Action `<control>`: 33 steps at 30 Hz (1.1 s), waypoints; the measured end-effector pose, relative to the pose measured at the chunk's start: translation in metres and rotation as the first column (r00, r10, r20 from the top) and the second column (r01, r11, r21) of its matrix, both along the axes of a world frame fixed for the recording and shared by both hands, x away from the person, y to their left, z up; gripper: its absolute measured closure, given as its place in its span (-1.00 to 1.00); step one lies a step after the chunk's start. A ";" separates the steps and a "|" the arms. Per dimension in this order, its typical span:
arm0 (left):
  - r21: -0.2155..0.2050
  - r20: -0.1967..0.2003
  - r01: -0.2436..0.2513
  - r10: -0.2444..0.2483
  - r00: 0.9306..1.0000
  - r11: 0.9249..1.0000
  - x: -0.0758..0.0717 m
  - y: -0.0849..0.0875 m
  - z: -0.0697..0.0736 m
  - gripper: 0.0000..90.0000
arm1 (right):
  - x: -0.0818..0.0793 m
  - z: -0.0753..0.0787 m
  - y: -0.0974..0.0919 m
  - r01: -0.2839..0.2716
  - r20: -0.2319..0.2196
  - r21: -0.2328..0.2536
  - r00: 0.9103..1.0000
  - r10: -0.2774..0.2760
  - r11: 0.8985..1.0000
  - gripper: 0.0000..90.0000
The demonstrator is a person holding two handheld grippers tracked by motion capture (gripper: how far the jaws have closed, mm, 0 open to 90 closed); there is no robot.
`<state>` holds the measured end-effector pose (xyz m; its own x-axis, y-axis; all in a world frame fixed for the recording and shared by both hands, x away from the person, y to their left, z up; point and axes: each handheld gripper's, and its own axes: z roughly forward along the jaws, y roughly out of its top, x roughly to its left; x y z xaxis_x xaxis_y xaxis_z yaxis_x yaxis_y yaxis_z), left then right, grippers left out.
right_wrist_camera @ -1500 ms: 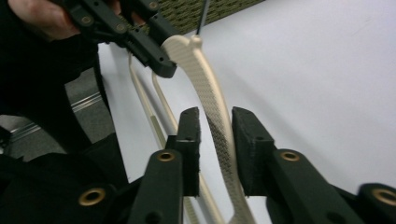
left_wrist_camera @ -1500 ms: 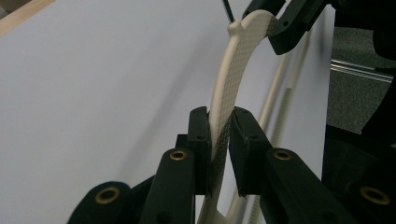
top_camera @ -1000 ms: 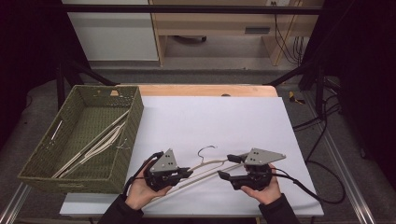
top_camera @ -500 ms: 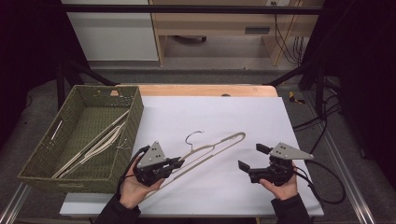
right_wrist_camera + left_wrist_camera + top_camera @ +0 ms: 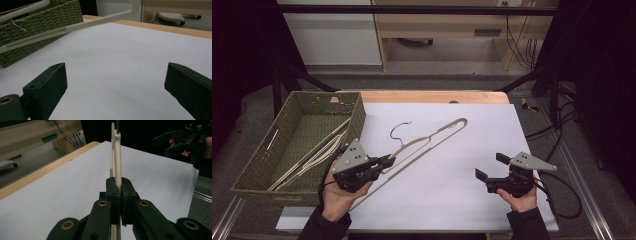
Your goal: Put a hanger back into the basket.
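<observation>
Hanger (image 5: 428, 142), cream-coloured with a dark wire hook, lies slanted over the white-covered surface (image 5: 462, 165), its lower arm clamped in the left gripper (image 5: 388, 161), whose jaws are fully closed on it just right of the woven basket (image 5: 257, 165). Left gripper view confirms the pads pinching the hanger (image 5: 117, 157). Right gripper (image 5: 491, 166) sits well apart near the surface's right edge; its jaws have just been opening, now stand wide, nothing between them. Basket holds more hangers (image 5: 319, 152).

White-covered table (image 5: 452, 165)
A woven green basket (image 5: 259, 167) sits on its left side; bare wood shows along the far edge.
</observation>
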<state>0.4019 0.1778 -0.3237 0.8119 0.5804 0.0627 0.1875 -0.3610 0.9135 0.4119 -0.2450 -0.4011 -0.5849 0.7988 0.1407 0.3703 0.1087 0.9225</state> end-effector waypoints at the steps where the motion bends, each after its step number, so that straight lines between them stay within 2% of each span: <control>1: 0.002 0.008 -0.010 0.010 1.000 1.000 0.001 0.005 0.008 0.93 | 0.000 0.000 0.000 0.001 -0.001 -0.002 1.000 -0.001 1.000 -0.90; 2: 0.002 0.008 -0.010 0.010 1.000 1.000 0.001 0.005 0.008 0.93 | 0.000 0.000 0.000 0.002 -0.001 -0.004 1.000 -0.002 1.000 -0.90; 7: 0.007 0.011 -0.021 0.021 1.000 1.000 0.007 0.018 0.026 0.93 | 0.000 0.000 0.000 0.008 0.000 -0.008 1.000 -0.008 1.000 -0.91; 11: 0.008 0.011 -0.040 0.040 0.999 0.999 0.017 0.036 0.037 0.93 | 0.000 0.001 -0.002 0.011 -0.001 -0.007 1.000 -0.011 1.000 -0.92; 18: 0.010 0.016 -0.072 0.071 0.997 0.997 0.027 0.059 0.048 0.92 | 0.000 0.001 -0.002 0.012 -0.002 -0.008 1.000 -0.012 1.000 -0.92; 21: 0.014 0.023 -0.099 0.098 0.995 0.995 0.032 0.073 0.053 0.93 | 0.000 0.001 -0.002 0.013 -0.001 -0.009 1.000 -0.013 1.000 -0.92; 22: 0.016 0.025 -0.117 0.116 0.993 0.993 0.034 0.082 0.056 0.92 | -0.001 0.001 -0.002 0.014 -0.001 -0.007 1.000 -0.014 1.000 -0.92; 24: 0.018 0.026 -0.125 0.125 0.992 0.992 0.035 0.088 0.057 0.93 | -0.001 0.001 -0.003 0.013 0.000 -0.009 1.000 -0.013 1.000 -0.92; 27: 0.015 0.032 -0.157 0.156 0.987 0.987 0.038 0.103 0.059 0.93 | -0.001 0.001 -0.003 0.013 0.001 -0.010 1.000 -0.013 1.000 -0.93; 28: 0.015 0.046 -0.175 0.174 0.984 0.984 0.041 0.113 0.060 0.92 | 0.000 0.001 -0.002 0.014 -0.001 -0.008 1.000 -0.014 1.000 -0.93; 29: 0.015 0.046 -0.175 0.174 0.984 0.984 0.041 0.113 0.060 0.92 | 0.000 0.001 -0.002 0.014 -0.001 -0.008 1.000 -0.014 1.000 -0.93; 31: 0.025 0.057 -0.197 0.195 0.979 0.980 0.045 0.126 0.059 0.92 | 0.000 0.001 -0.002 0.013 -0.002 -0.011 1.000 -0.013 1.000 -0.93; 33: 0.025 0.056 -0.204 0.203 0.978 0.979 0.047 0.130 0.059 0.92 | 0.000 0.001 -0.002 0.010 -0.001 -0.016 1.000 -0.010 1.000 -0.93</control>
<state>0.4487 0.3081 -0.2650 0.6720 0.7303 0.1226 0.2114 -0.3478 0.9134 0.4117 -0.2472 -0.4005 -0.5767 0.8067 0.1288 0.3729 0.1197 0.9201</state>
